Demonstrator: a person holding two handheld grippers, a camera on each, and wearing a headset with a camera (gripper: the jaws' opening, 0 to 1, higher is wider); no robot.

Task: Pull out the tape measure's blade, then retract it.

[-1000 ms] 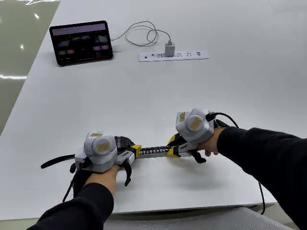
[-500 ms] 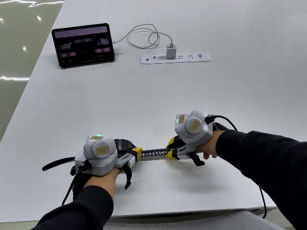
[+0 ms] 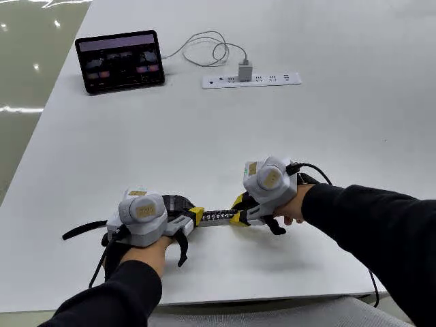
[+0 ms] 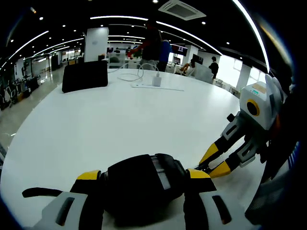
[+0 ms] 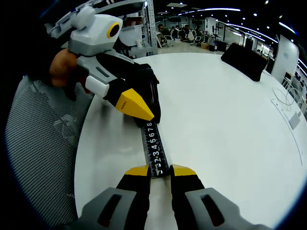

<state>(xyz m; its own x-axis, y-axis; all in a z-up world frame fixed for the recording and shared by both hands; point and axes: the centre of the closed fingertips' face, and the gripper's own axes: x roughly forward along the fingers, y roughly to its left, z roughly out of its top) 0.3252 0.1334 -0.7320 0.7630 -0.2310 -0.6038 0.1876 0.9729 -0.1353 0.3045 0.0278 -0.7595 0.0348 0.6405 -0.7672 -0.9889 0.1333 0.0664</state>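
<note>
Fingers first: the left gripper (image 4: 144,175) has its yellow-tipped fingers (image 4: 88,175) clamped on either side of the black tape measure case (image 4: 144,189). The right gripper (image 5: 160,170) has its fingers pressed in on the tip end of the blade (image 5: 152,141), pinching it right at the lowest printed numbers.

Biggest thing around is the white table (image 3: 306,122), which takes up most of the head view. Both grippers sit low in that frame, the left one at lower left and the right one just right of centre. They're pretty close together, with a short stretch of blade running straight between them, low over the tabletop. So the case sits at lower left of centre, and the blade leads off to the right from it.

Upper left of the head view there's a tablet (image 3: 120,60) propped up with its screen lit. A white power strip (image 3: 252,80) lies at top centre, and a white cable (image 3: 204,46) loops from it over toward the tablet. A black strap (image 3: 82,229) trails out across the table at the far lower left, past the left gripper. Smallest bit is a white charger (image 3: 243,69), plugged into the strip.
</note>
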